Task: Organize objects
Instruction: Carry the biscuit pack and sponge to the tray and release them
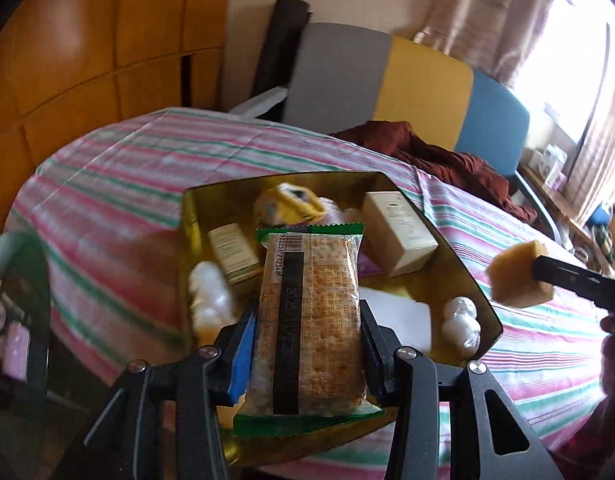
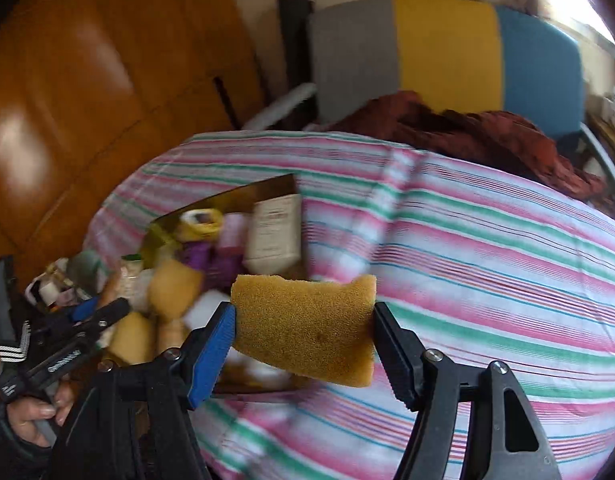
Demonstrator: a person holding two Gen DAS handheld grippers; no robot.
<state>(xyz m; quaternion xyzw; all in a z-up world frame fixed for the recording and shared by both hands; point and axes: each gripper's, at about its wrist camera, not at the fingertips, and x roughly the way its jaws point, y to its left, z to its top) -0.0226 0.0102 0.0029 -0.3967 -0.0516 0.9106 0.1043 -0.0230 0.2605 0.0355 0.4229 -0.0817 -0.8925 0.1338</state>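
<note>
Two grippers loaded. Left gripper [image 1: 307, 344] clamps a snack packet [image 1: 309, 320] above the gold tray [image 1: 473, 276], frame centre. Right gripper [image 2: 303, 340] grips a yellow sponge [image 2: 307, 328].

Boxes [image 1: 399, 232] inside tray [image 1: 473, 280] on table [image 1: 107, 184]

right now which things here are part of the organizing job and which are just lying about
Part of the job:
- snack pack in the left claw
- sponge in the right claw
- gold tray with boxes

Lying about:
- chair
- red cloth
- striped tablecloth
</note>
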